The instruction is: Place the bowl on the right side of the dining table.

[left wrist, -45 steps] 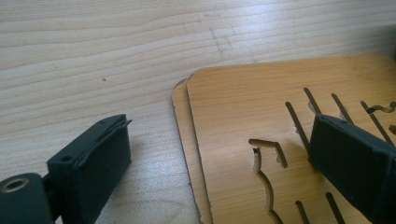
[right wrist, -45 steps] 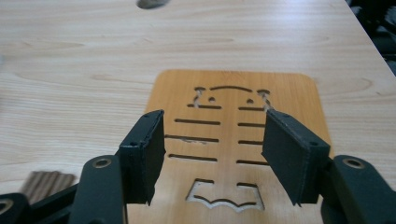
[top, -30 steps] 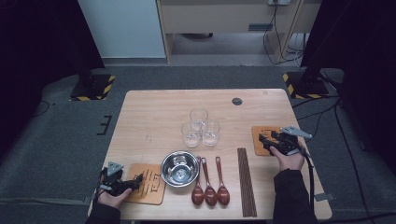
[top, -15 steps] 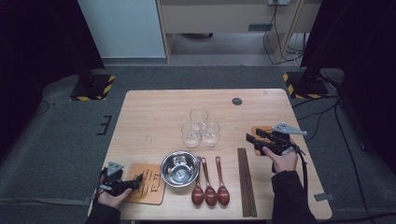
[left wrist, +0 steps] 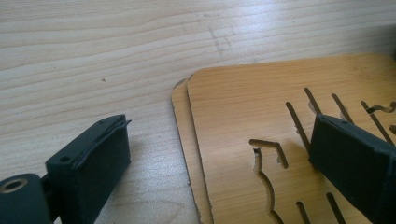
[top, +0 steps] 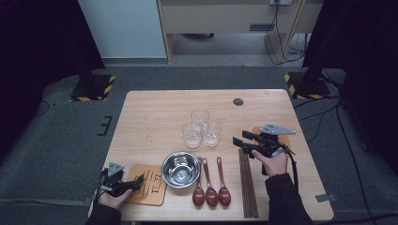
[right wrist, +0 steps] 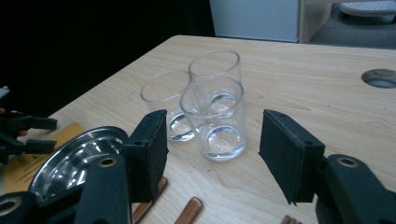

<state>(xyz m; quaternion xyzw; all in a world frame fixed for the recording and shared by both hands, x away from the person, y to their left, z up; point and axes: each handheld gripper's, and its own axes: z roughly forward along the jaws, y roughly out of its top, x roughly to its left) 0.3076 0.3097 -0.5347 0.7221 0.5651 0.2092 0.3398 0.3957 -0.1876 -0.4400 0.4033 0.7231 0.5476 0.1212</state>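
Lining my right gripper (right wrist: 212,156) up on the nearest glass (right wrist: 218,119) of the cluster beside the steel bowl (top: 179,168), I hold its jaws apart and empty to straddle it, while my left gripper (left wrist: 229,158) rests wide open over the wooden coaster (left wrist: 261,112).

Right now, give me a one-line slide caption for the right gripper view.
Open right gripper lined up on the nearest of three empty glasses, steel bowl at lower left.
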